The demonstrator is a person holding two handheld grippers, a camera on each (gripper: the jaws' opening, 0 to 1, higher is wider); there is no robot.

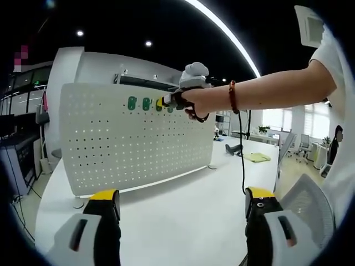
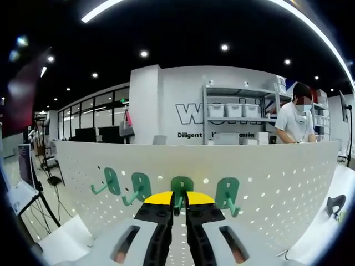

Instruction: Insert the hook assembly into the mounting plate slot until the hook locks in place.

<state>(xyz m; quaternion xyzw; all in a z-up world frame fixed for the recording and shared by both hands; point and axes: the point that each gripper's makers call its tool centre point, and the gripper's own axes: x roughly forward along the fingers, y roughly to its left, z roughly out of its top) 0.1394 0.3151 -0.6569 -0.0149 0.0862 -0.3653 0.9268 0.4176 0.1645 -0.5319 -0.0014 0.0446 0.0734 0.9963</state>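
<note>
on the white perforated metal pegboard (image 2: 277, 183), three green plastic hooks (image 2: 138, 188) already hang. the right claw (image 2: 178, 213) pinches a fourth green hook (image 2: 181, 188) at the holes, seemingly not yet locked. the left claw (image 1: 180, 208) gapes idle over the white surface (image 1: 183, 205).

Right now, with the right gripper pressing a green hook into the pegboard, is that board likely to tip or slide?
Possibly. The pegboard stands upright on small feet on the white table, so a hard push could rock it. It looks like thin perforated sheet, probably light. The right gripper presses the green hook high up, adding leverage.
</note>
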